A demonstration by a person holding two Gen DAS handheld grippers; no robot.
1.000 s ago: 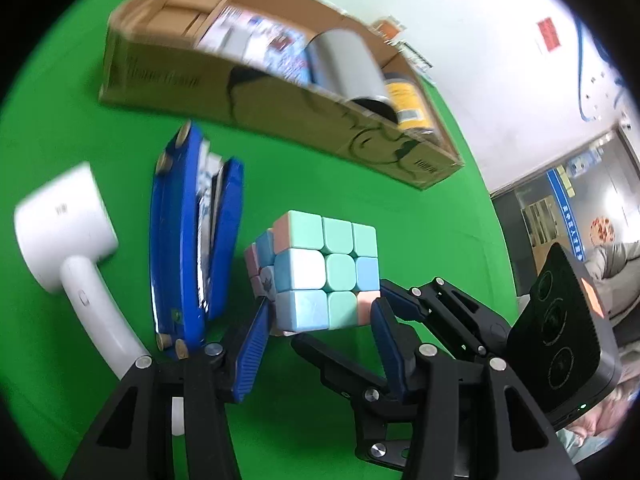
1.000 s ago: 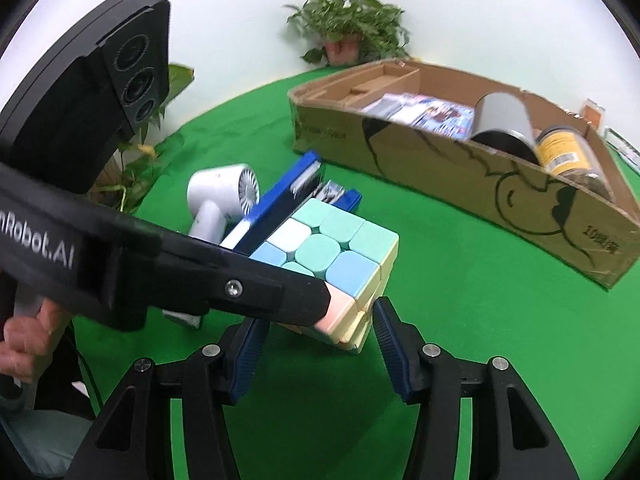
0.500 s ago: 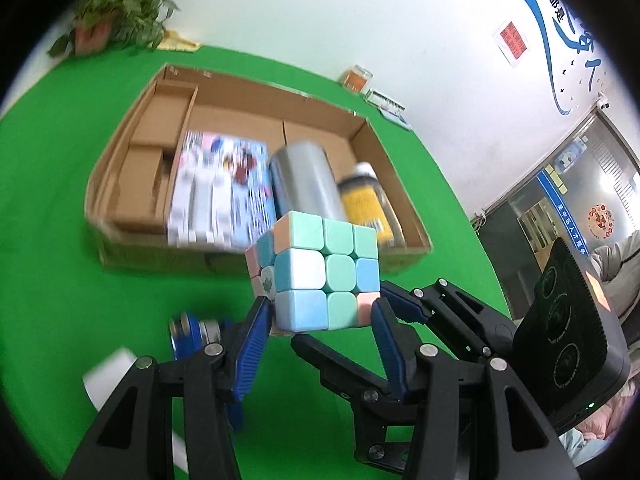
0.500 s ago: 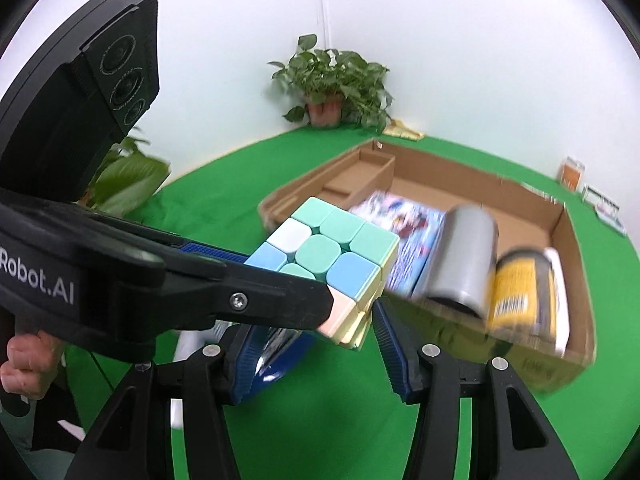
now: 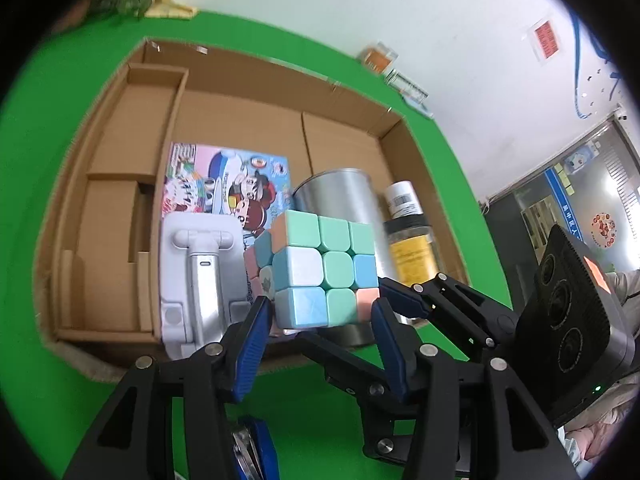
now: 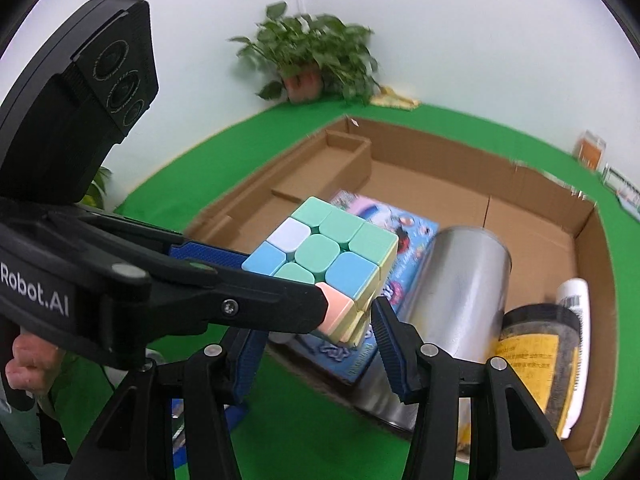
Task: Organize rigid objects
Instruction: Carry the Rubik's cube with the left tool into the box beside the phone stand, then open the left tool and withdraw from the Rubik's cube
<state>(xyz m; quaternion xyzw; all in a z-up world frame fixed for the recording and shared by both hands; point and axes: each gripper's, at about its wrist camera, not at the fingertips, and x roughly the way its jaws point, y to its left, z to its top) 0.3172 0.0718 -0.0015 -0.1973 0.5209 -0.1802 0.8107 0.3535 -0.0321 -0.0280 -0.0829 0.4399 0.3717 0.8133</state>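
Inside cardboard box [image 5: 404, 148]: comic book [image 5: 224, 178], steel can [image 5: 340, 196], jar [image 5: 412, 248]; both hand-held grippers [image 5: 320, 316] clamp cube [image 5: 324, 272].

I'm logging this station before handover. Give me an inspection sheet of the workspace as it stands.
Surface: green cloth.
Job's things: pastel cube held above the cardboard box; inside the box lie a cartoon book, white stand, steel can and yellow-label jar.
Clutter: blue object at the near edge.
Grippers: left gripper and right gripper both grip the cube.
Cables: nothing seen.
Surroundings: potted plant, white wall, small items beside it.
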